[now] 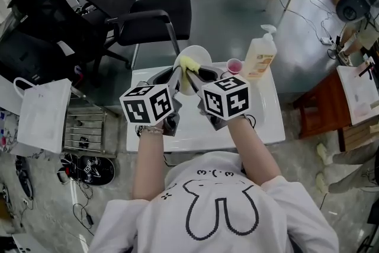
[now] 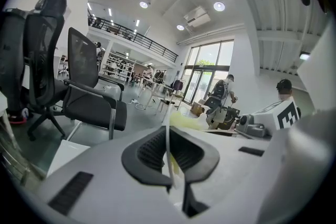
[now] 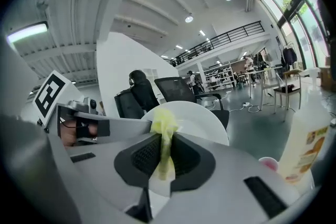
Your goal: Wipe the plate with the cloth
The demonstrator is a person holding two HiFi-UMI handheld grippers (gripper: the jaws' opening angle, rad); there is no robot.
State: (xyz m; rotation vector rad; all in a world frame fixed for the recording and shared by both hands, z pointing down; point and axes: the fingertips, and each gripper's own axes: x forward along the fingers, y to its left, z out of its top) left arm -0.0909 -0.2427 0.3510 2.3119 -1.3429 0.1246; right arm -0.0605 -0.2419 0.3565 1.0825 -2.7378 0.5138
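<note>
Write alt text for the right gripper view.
The right gripper is clamped on a yellow cloth, whose bunched top lies against the face of a white plate that the left gripper holds upright by its left edge. A labelled bottle and a pink cup stand at right, with black office chairs behind.

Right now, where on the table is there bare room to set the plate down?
Free: right part of the table, in front of bottle and pink cup; also the strip along its near edge. Crowded: back middle, where left gripper clamps the plate and right gripper the cloth.
</note>
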